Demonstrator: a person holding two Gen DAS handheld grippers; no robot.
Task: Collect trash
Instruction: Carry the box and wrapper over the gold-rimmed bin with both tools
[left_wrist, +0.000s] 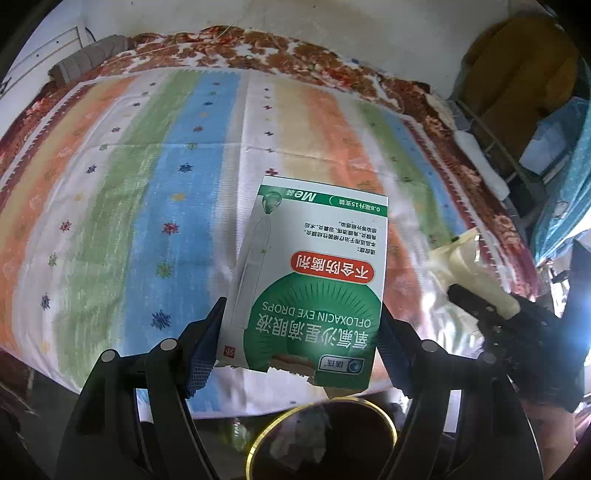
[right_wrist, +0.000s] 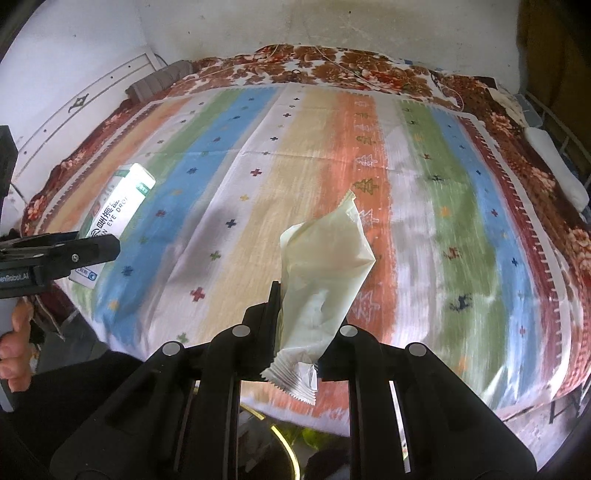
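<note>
A white and green eye-drops box (left_wrist: 314, 266) with a torn lower edge stands between the blue pads of my left gripper (left_wrist: 301, 332), which is shut on its two sides and holds it above the bed. In the right wrist view the same box (right_wrist: 118, 206) shows at the far left. My right gripper (right_wrist: 303, 325) is shut on a cream plastic wrapper (right_wrist: 325, 258), which sticks up from the jaws with its crimped end hanging below. From the left wrist view the wrapper (left_wrist: 465, 266) and the right gripper (left_wrist: 517, 332) appear at the right edge.
A striped cloth (right_wrist: 424, 229) covers the bed over a floral blanket (left_wrist: 258, 44). A dark bin with a gold rim (left_wrist: 258, 439) sits below the bed's near edge, under the left gripper. A metal rack (left_wrist: 495, 147) with bundles stands at the right. A hand (right_wrist: 14, 354) shows at lower left.
</note>
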